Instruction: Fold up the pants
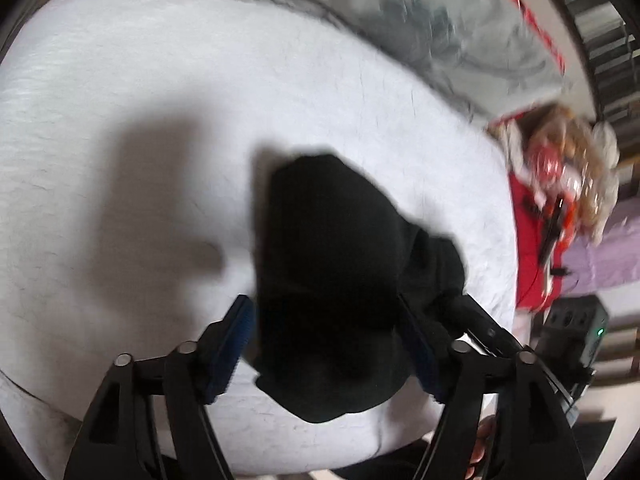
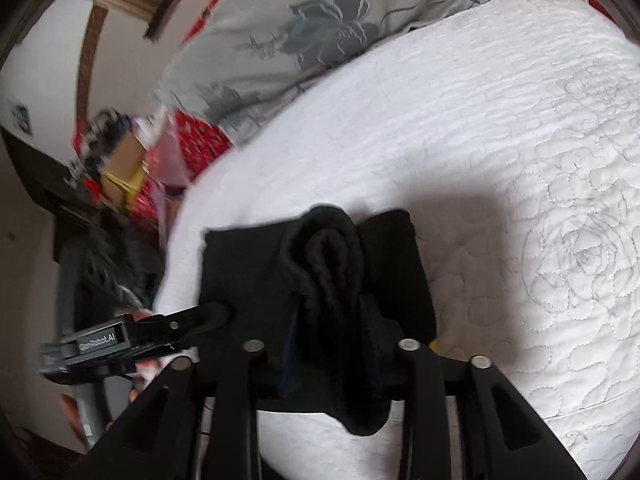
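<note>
White quilt (image 1: 120, 80) bears black pants (image 1: 332, 260); left tongs (image 1: 328, 344) gape.

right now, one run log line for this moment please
stage: folding | black fabric pants bunched on white quilted bedspread | left gripper open | right gripper state unclear

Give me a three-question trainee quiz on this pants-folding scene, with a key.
1. True or false: the black pants lie spread flat at full length.
2. The pants rest on: A) a wooden table; B) a white quilted bedspread; C) a red rug.
3. Fill in: the left gripper has its jaws ____, one on each side of the pants.

Key: 1 false, they are bunched into a bundle; 2 B; 3 open.
</note>
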Motion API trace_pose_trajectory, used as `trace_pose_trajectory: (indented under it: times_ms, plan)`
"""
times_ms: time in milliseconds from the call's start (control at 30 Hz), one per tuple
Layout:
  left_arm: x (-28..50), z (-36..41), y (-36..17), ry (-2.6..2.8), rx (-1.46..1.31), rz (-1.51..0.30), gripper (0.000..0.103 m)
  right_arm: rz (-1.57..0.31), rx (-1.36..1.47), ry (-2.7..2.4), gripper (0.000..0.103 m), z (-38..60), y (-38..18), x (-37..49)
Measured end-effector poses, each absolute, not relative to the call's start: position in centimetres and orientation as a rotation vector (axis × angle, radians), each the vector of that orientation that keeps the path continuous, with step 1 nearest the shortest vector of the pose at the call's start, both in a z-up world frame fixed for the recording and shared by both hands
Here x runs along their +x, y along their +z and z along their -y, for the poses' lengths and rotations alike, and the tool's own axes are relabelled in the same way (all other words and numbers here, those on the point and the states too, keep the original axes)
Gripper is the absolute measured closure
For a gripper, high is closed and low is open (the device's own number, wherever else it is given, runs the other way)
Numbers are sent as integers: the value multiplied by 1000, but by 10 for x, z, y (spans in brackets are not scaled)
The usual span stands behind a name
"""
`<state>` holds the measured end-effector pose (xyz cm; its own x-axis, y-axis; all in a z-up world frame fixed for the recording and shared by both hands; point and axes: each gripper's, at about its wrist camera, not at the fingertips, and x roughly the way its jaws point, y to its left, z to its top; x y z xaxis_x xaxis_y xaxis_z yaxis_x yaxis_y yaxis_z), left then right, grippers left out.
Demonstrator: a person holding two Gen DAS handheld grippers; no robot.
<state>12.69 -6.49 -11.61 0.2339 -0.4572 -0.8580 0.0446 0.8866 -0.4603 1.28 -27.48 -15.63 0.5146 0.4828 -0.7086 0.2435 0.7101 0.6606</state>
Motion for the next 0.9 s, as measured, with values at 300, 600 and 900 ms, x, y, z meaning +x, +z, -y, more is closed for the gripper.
trace_pose_trajectory:
  times_ms: [300, 600, 900]
  plan:
    - [140, 71, -139, -228, -342, -1333, 18, -1087, 741, 103, 41, 264, -160, 37]
    - [147, 123, -145, -122, -95, -1360, 40, -1083, 738, 42, 79, 289, -161, 28]
    - [101, 51, -106, -205, -391, -1290, 16, -1067, 668, 107, 49, 290, -127, 38]
